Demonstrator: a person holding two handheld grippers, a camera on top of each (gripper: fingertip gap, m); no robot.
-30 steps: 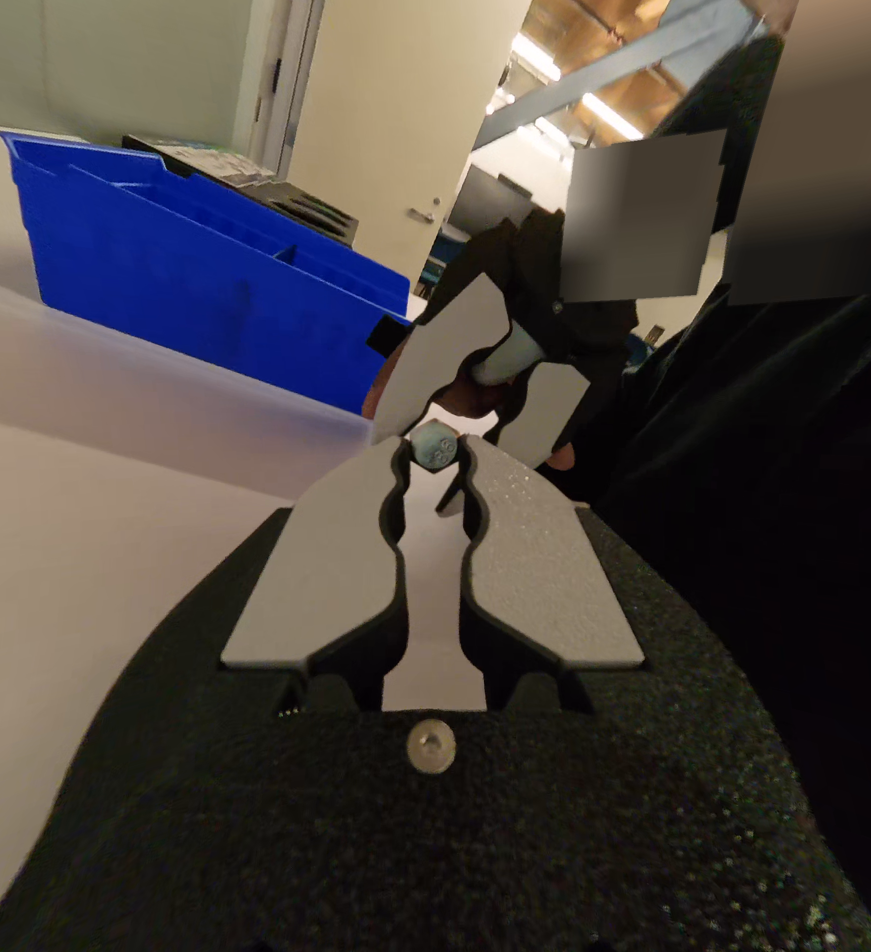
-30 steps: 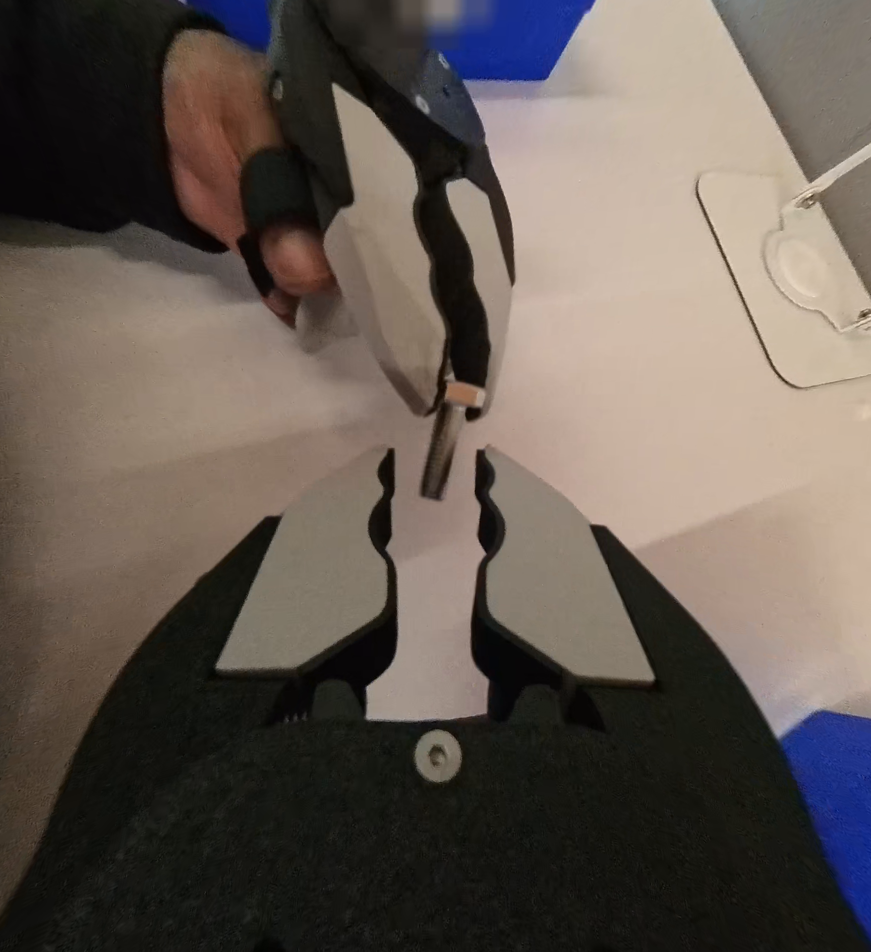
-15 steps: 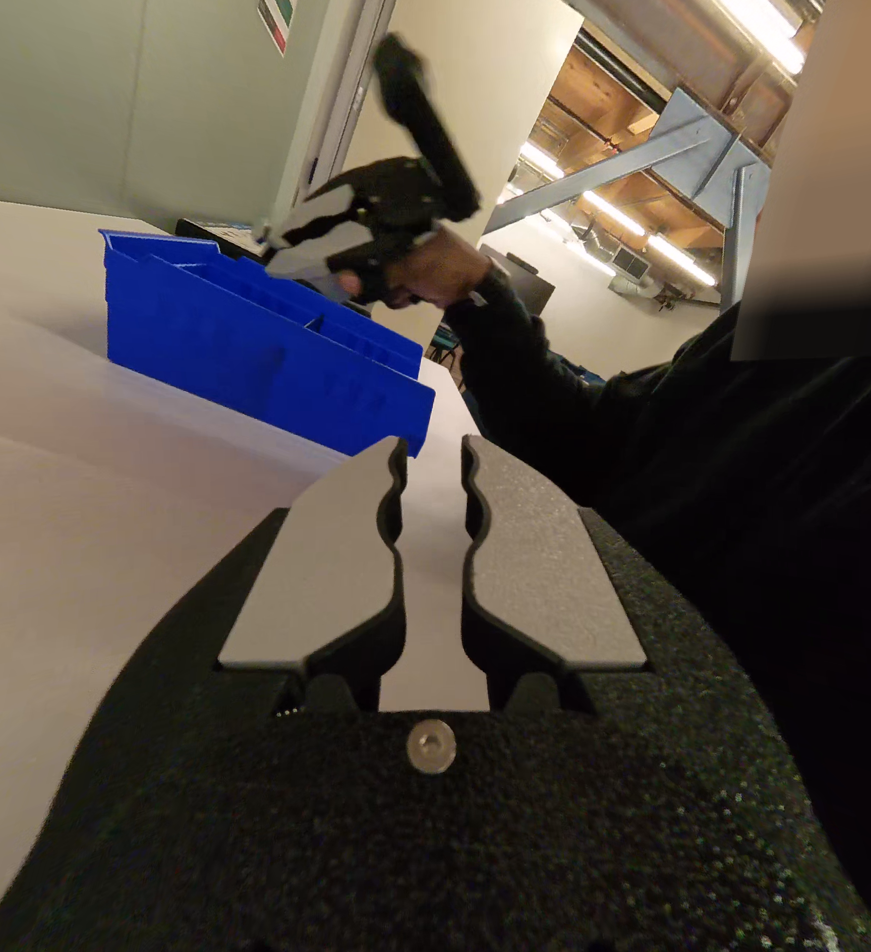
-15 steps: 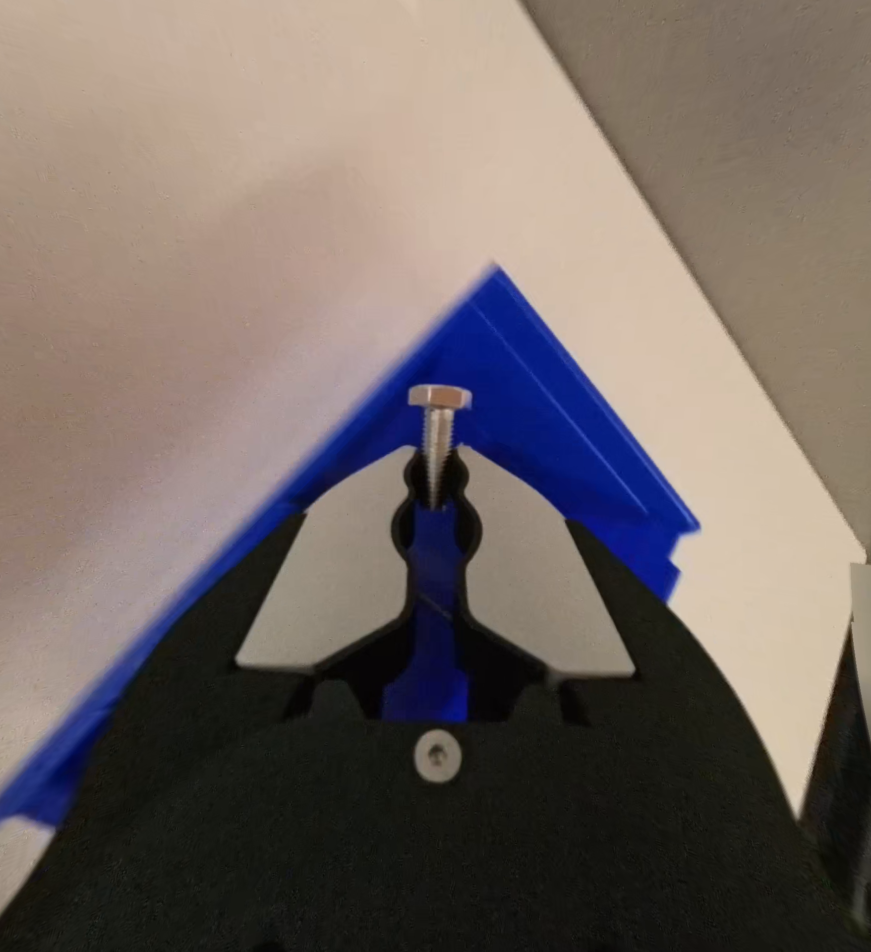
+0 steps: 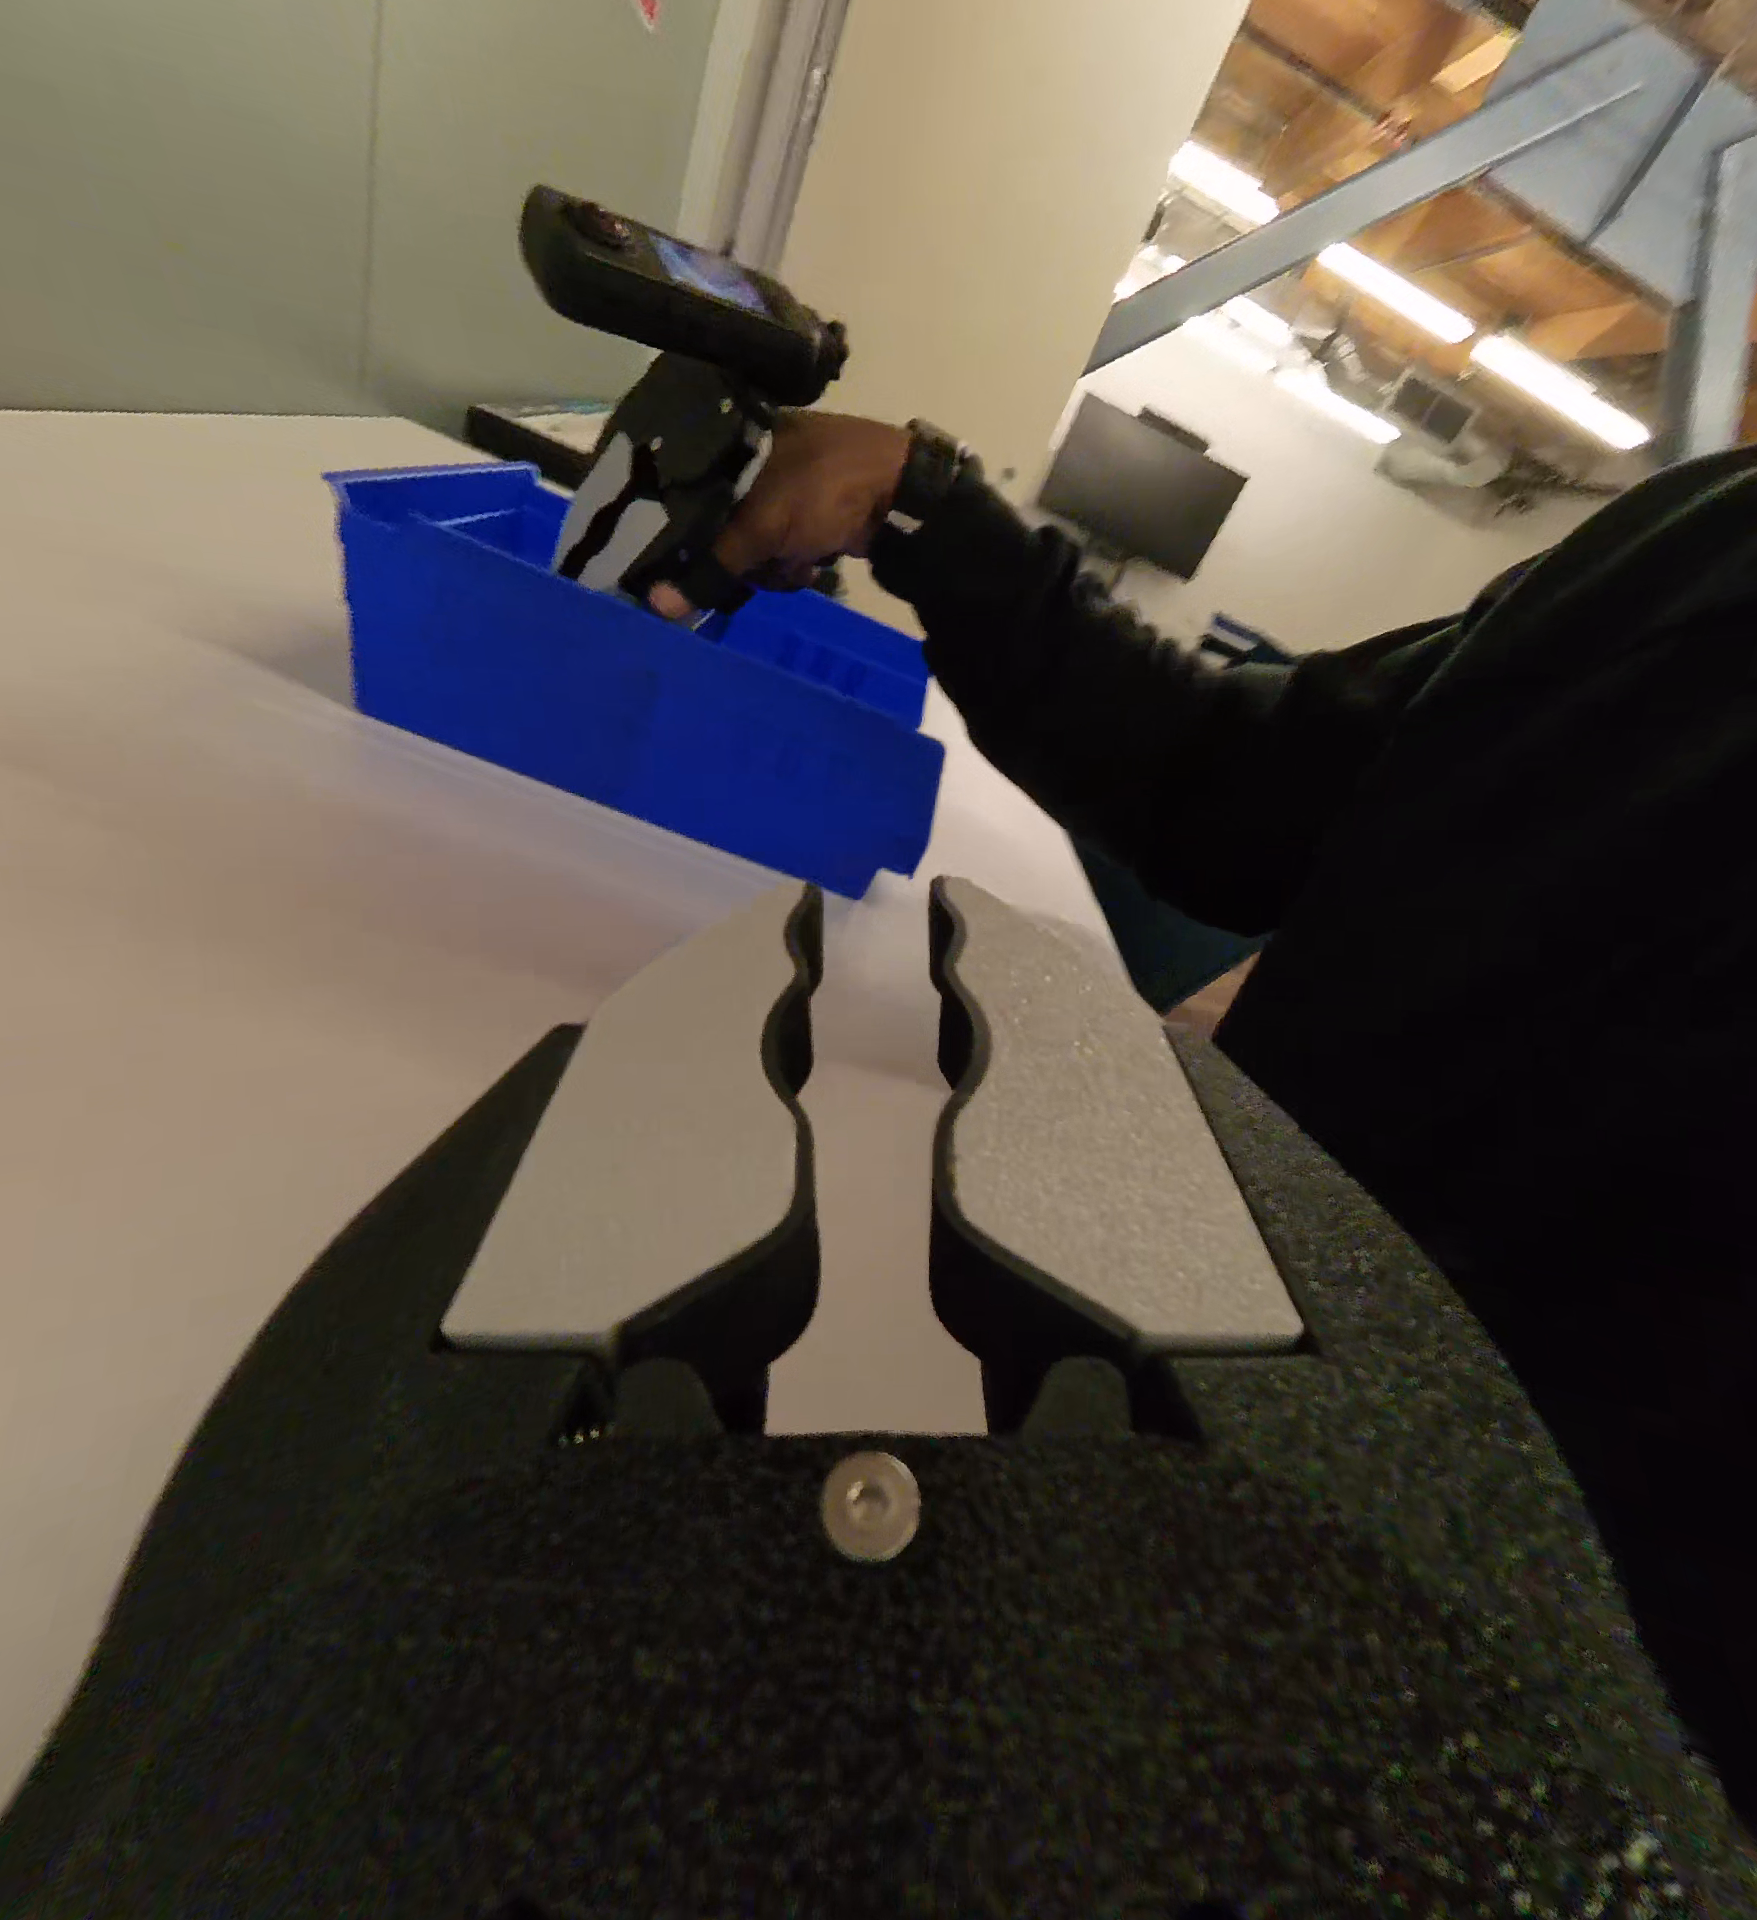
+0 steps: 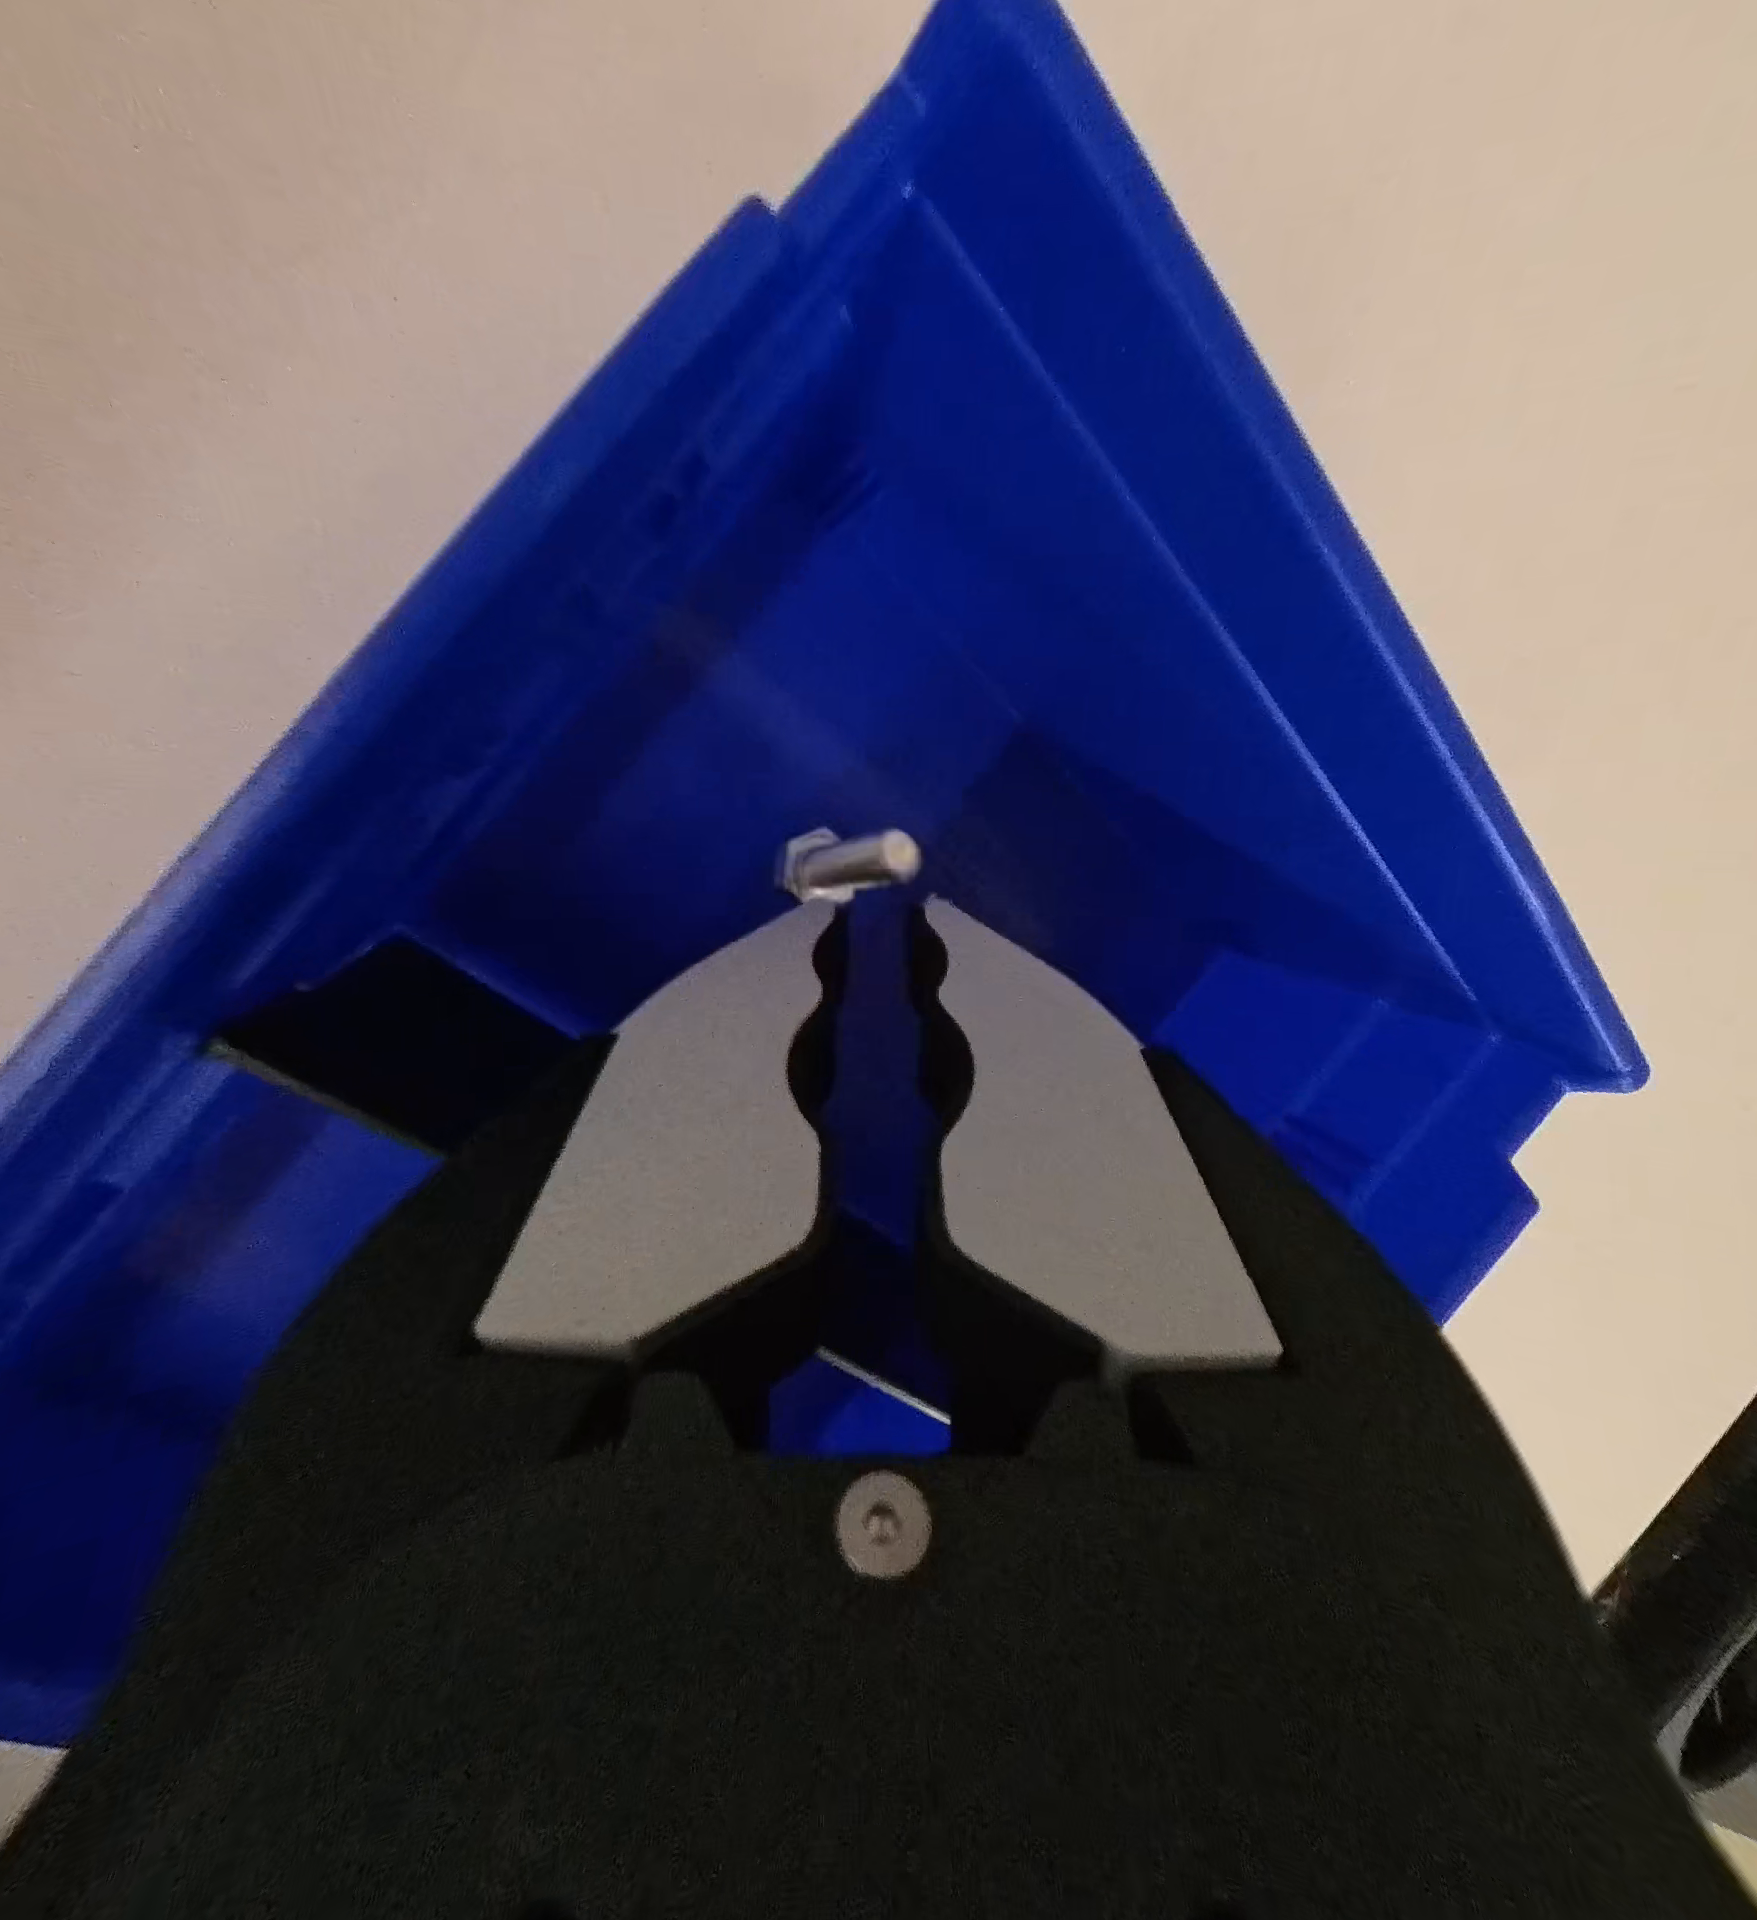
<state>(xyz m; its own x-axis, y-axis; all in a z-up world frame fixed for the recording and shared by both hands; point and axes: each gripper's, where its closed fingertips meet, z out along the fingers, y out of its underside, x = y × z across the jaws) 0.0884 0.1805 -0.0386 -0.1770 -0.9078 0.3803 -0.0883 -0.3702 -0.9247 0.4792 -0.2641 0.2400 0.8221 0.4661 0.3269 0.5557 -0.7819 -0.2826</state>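
Bolt (image 6: pixel 848 862), silvery and blurred, lies crosswise just beyond the tips of the right gripper (image 6: pixel 879 914), whose fingers stand narrowly parted with only the blue bin (image 6: pixel 1061 520) showing between them. The left gripper (image 5: pixel 874 914) is spread and bare above the white table (image 5: pixel 178 935), the bin ahead of it.

A white table (image 5: pixel 178 1039) carried a blue plastic bin (image 5: pixel 645 707), which stood well out on its surface. Beyond the far edge rose a pale wall (image 5: pixel 230 187) and a cream door (image 5: pixel 999 208). Farther back, a dark monitor (image 5: pixel 1139 499) stood under strip lights (image 5: pixel 1393 291) fixed among wooden ceiling beams (image 5: pixel 1300 114).
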